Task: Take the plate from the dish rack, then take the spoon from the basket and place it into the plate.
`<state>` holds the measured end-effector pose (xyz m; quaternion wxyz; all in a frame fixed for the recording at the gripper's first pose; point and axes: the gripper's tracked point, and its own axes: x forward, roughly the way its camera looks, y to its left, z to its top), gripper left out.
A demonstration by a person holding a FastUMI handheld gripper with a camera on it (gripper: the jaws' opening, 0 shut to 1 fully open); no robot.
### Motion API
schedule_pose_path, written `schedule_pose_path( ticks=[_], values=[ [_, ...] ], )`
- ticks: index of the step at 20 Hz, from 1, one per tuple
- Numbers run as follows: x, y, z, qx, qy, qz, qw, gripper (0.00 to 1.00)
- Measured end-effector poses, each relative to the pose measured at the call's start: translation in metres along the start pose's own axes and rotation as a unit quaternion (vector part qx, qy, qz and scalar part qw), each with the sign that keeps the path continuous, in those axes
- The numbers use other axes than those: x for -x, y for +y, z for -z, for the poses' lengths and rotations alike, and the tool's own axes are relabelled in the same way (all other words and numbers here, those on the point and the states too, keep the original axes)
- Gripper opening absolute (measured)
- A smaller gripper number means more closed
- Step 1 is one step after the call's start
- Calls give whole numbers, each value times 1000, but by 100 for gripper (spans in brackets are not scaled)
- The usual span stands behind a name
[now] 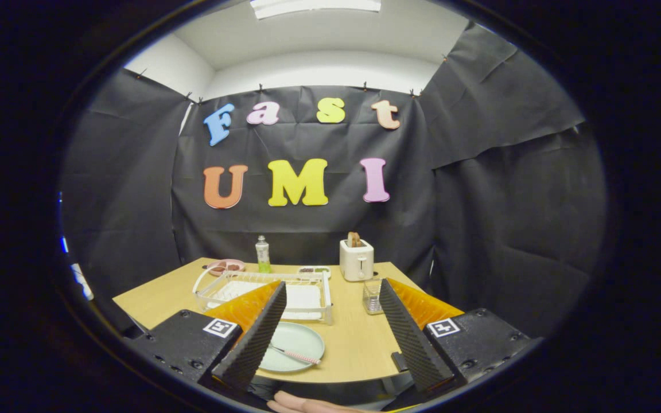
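Judged all but finished: plate [294, 346] out of the dish rack [267, 292], flat on the table [353, 344] at the rack's six o'clock, spoon [296, 355] lying in it, gripper [330, 304] spread wide, holding nothing, only withdrawal left.

1. My plate [299, 342] is pale green.
2. The spoon [295, 354] on it has a pink, speckled handle.
3. My dish rack [261, 289] is white.
4. The toaster [356, 260] is cream-white.
5. The table [353, 338] is light wood.
6. The bottle [262, 254] is clear, with green below.
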<state>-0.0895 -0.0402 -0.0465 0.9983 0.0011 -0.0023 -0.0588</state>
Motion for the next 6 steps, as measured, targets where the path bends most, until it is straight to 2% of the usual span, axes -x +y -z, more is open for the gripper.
schedule_pose_path(
  ticks=[6],
  values=[
    [2, 1, 1, 5, 0, -4, 1000, 100]
  ],
)
